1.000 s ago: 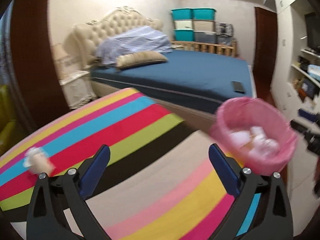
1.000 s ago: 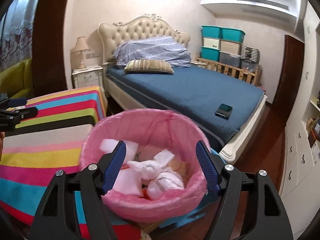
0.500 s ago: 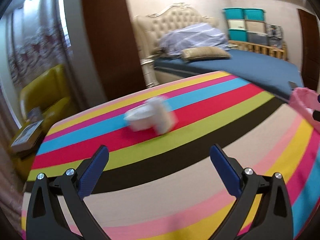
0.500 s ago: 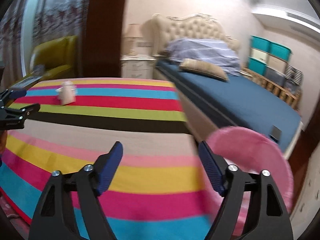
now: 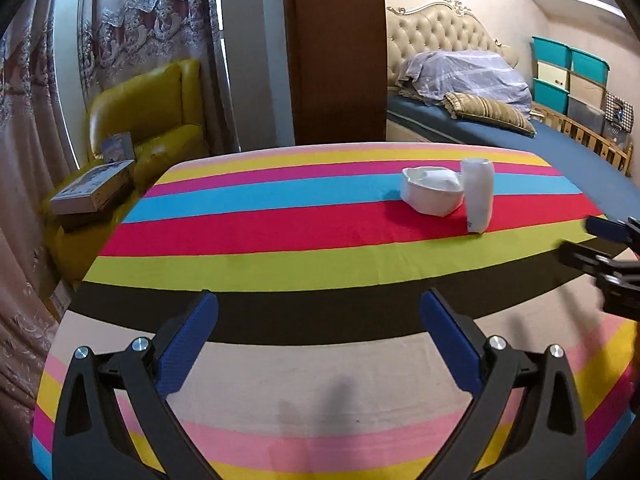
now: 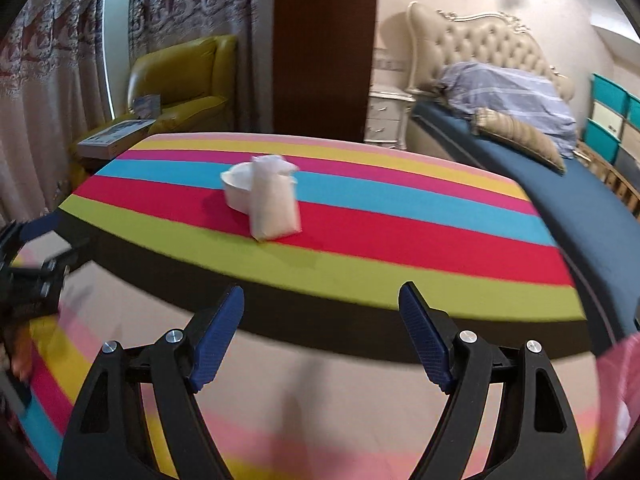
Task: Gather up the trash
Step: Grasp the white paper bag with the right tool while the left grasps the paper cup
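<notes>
Both sets of tongs, left tongs [image 5: 318, 344] and right tongs [image 6: 322, 336], gape wide and hold nothing. Beyond them on the striped cloth-covered desk [image 5: 248, 264] wait a squashed white paper bowl [image 5: 430, 196] and a white crumpled wrapper [image 5: 477, 196], uncollected. Only a blurred pink edge of the bin [image 6: 624, 392] shows; its contents are hidden.

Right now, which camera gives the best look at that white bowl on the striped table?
The left wrist view. There the white bowl shows nearly whole, rim and side, beside the upright white packet. In the right wrist view the packet stands in front, so only the bowl's left part shows.
</notes>
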Motion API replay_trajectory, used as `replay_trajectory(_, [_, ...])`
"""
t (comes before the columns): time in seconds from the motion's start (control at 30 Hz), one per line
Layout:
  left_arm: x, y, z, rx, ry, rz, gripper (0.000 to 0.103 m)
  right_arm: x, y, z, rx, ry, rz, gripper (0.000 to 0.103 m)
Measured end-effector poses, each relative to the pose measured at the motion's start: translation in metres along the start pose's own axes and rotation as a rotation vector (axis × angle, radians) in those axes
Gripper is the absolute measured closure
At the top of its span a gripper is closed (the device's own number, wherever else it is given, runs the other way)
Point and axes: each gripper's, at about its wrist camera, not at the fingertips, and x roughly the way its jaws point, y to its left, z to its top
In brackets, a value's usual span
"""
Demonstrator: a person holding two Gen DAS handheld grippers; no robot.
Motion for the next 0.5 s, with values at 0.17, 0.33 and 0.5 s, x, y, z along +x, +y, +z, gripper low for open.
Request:
replay_trajectory(0.17, [-0.016,-0.006,-0.002,-0.02,-0.043,0.013,0.005,0.046,0.018,0.031,-0.021,0.051,0.029,0.028])
replay_trajectory(0.33, [-0.014,-0.005,-0.001,-0.033,-0.031,0.003,0.005,0.074,0.024,0.052,-0.042,0.065,0.047,0.028])
replay_trajectory(0.5, [-0.014,-0.01,0.0,-0.017,-0.034,0.003,0.005,0.087,0.02,0.06,-0.032,0.093,0.086,0.039])
